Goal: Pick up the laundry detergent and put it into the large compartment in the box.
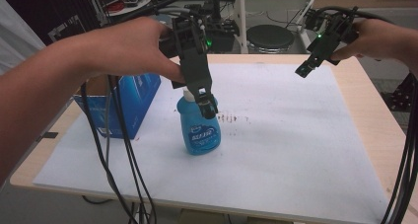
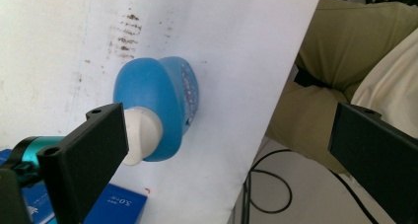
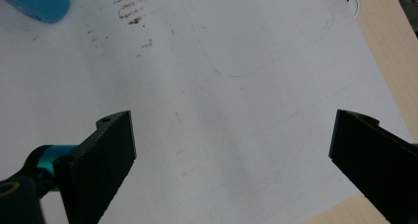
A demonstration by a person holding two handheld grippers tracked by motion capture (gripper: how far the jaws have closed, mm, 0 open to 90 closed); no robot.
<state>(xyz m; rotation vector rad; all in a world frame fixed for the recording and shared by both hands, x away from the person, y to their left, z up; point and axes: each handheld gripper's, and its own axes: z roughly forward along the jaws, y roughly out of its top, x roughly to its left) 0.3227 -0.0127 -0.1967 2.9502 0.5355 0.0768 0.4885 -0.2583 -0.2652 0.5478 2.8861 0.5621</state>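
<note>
A blue detergent bottle with a white cap stands upright near the middle of the white sheet. My left gripper hovers just over the bottle's top, tilted down at it. In the left gripper view I look down on the bottle, whose white cap sits right beside my left jaw. That gripper is open wide, holding nothing. My right gripper hangs in the air over the sheet's far right. It is open too, with bare sheet between its jaws.
A blue cardboard box stands at the table's left edge, close behind the bottle; its corner shows below the cap. Brown stains mark the sheet right of the bottle. Black cables hang off the front left. The person's trousers lie past the table edge.
</note>
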